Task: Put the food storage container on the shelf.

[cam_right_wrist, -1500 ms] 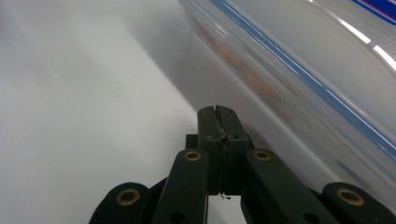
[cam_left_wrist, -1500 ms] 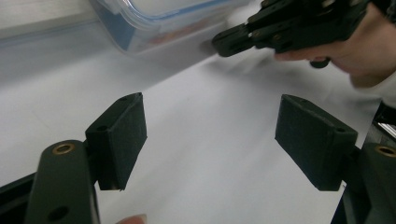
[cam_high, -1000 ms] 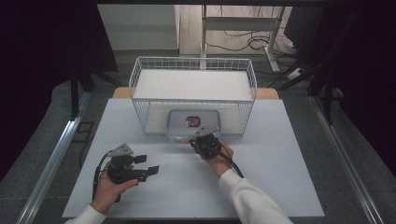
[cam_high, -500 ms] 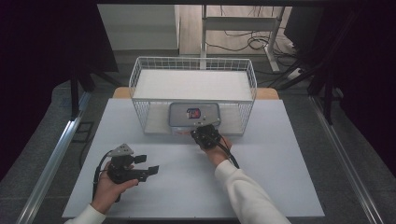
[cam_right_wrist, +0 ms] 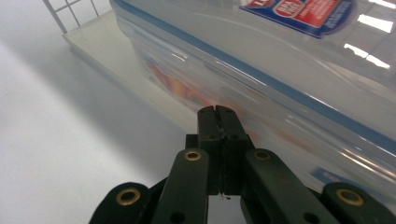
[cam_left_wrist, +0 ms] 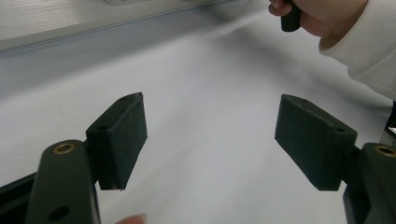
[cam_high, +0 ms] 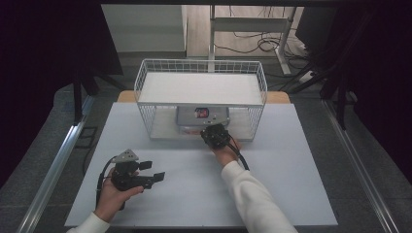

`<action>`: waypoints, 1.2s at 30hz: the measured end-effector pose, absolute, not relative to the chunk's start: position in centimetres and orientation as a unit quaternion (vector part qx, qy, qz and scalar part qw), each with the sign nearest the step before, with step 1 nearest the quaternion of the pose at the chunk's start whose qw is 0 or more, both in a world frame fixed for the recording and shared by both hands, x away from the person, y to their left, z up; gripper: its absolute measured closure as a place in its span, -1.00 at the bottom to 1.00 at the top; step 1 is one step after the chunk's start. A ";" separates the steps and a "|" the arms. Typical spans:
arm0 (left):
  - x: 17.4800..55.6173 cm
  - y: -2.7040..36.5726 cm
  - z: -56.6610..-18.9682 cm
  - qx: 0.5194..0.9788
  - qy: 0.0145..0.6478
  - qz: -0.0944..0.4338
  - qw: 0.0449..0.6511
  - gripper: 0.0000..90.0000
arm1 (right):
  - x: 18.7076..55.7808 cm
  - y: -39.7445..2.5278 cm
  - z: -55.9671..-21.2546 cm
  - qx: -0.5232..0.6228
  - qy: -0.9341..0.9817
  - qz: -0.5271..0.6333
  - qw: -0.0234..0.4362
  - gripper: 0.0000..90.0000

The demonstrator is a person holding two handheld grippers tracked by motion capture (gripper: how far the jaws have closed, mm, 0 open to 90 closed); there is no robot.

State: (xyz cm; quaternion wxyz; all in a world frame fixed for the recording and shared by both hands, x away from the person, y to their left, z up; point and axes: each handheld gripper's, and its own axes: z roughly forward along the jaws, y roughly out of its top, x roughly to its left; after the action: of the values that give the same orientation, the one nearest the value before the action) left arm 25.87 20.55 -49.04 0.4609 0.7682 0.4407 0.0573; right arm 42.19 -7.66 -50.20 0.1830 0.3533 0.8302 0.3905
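Container [cam_right_wrist: 280, 65]: clear plastic box, rectangular with rounded corners, closed by a clear lid with a blue seal line along its rim.
Label: red and blue sticker [cam_right_wrist: 299, 11] on top of the lid, seen in the high view as a small red patch [cam_high: 201, 112]; print too blurred to read.
Contents: orange and red shapes visible through the side wall, not clear enough to identify.
Container position: on the lower level of the wire basket [cam_high: 145, 82], under the white upper shelf [cam_high: 201, 88], lying flat, near the front opening.
Basket floor: pale tray edge [cam_right_wrist: 107, 51] just under the container, resting on the table.
Right gripper [cam_high: 214, 134]: at the front edge of the basket, pointing into it, tip at or very near the side wall of the container.
Right gripper jaws: pressed fully together, pad against pad, with nothing between them [cam_right_wrist: 217, 114].
Contact with container: cannot tell if touching or only just beside.
Right hand [cam_high: 226, 153]: behind the gripper, white sleeve [cam_high: 252, 199] coming from the bottom edge.
Left gripper [cam_high: 145, 175]: low over the bare table at the near left, well apart from basket and container.
Left gripper jaws: spread wide, holding nothing, only white surface between the pads [cam_left_wrist: 123, 135].
Left hand [cam_high: 114, 194]: around the handle of the gripper.
Table [cam_high: 301, 184]: white flat top, basket at its far middle.
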 end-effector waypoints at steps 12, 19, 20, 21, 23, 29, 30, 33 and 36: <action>25.8 20.7 -48.9 0.764 0.445 0.065 0.463 -0.44 | 36.3 -14.6 -46.4 0.323 0.834 0.425 0.139 0.97; 25.6 20.4 -48.9 0.765 0.445 0.080 0.459 -0.43 | 32.7 -18.5 -45.7 0.297 0.835 0.452 0.098 0.71; 25.5 20.3 -48.9 0.765 0.445 0.079 0.459 -0.43 | 31.9 -19.0 -45.7 0.282 0.839 0.456 0.091 0.52; 25.5 20.2 -48.9 0.767 0.443 0.079 0.458 -0.43 | 31.2 -19.5 -45.8 0.275 0.842 0.455 0.096 0.32; 25.5 19.9 -49.0 0.770 0.442 0.080 0.453 -0.44 | 30.0 -20.3 -45.9 0.270 0.844 0.451 0.107 0.11; 25.4 19.6 -49.2 0.778 0.441 0.081 0.440 -0.45 | 28.4 -22.9 -46.8 0.305 0.842 0.432 0.108 -0.20; 25.4 19.6 -49.2 0.777 0.442 0.082 0.441 -0.45 | 28.3 -23.2 -46.9 0.308 0.842 0.429 0.110 -0.21; 25.3 19.6 -49.2 0.777 0.443 0.084 0.440 -0.45 | 27.8 -24.1 -47.5 0.324 0.838 0.427 0.104 -0.26; 25.2 19.7 -49.2 0.778 0.443 0.085 0.439 -0.46 | 27.5 -24.5 -47.8 0.330 0.838 0.419 0.110 -0.29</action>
State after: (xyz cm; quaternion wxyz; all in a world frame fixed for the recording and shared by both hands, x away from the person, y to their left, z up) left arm 25.15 19.71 -49.22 0.4386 0.7775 0.4425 0.0854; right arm 27.55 -24.48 -47.83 0.1103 0.3303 0.8384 0.4194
